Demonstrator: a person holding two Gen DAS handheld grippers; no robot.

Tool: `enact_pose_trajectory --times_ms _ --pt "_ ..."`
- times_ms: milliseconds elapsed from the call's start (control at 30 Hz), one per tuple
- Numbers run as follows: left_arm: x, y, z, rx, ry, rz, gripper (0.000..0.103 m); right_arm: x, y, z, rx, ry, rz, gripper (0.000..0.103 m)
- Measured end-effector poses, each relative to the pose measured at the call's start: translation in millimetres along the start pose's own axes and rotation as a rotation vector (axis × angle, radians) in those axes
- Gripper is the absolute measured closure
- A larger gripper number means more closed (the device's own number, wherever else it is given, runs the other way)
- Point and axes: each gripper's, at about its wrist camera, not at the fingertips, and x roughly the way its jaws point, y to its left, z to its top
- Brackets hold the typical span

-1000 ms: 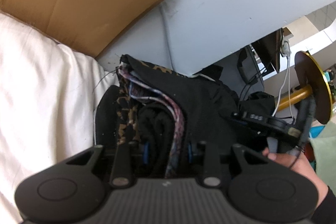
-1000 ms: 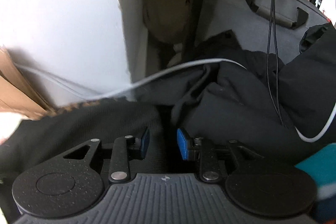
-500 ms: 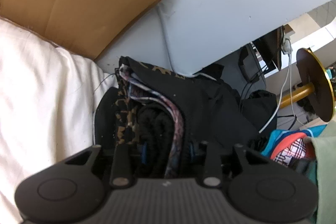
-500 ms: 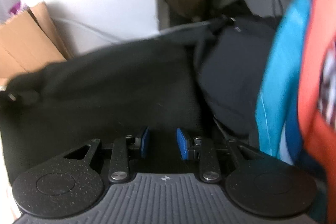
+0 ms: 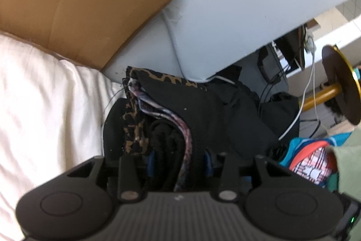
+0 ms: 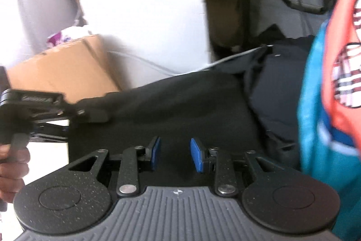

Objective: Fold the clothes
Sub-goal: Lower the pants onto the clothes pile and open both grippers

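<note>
A folded bundle of black clothing, with a leopard-print layer and a striped edge, fills the space between the blue pads of my left gripper. Those jaws are opening, and the cloth still touches both pads. In the right wrist view the same black cloth stretches from the left gripper, held by a hand, across to below my right gripper. The right jaws stand apart with nothing pinched, and black fabric lies under them.
White bedding lies to the left, with a cardboard box and a pale wall panel behind. A teal and orange garment lies right. Cables and a gold-rimmed disc stand are far right.
The right gripper swung right: it left the left wrist view, and the teal and orange garment and the left gripper came into its own. The left gripper stayed on the bundle, its pads spreading slightly.
</note>
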Motion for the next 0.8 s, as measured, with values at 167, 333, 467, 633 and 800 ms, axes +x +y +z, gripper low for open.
enact_pose_trajectory --times_ms 167,333,467,633,800 --pt "-8 -6 1 0.018 -0.022 0.002 0.063 1 31 -5 0.004 -0.023 0.082 0.067" --pt "-19 -13 -4 0.104 -0.035 0.069 0.067 12 50 -6 0.01 -0.024 0.131 0.065" --pt "-30 -3 -2 0.079 -0.035 0.112 0.065 24 59 -18 0.014 0.008 0.133 0.065" --pt "-33 13 7 -0.007 -0.085 0.079 0.045 33 62 -20 0.009 0.003 0.114 0.065" --pt "2 22 24 -0.071 -0.044 -0.002 0.041 33 64 -21 0.029 -0.004 0.104 0.064"
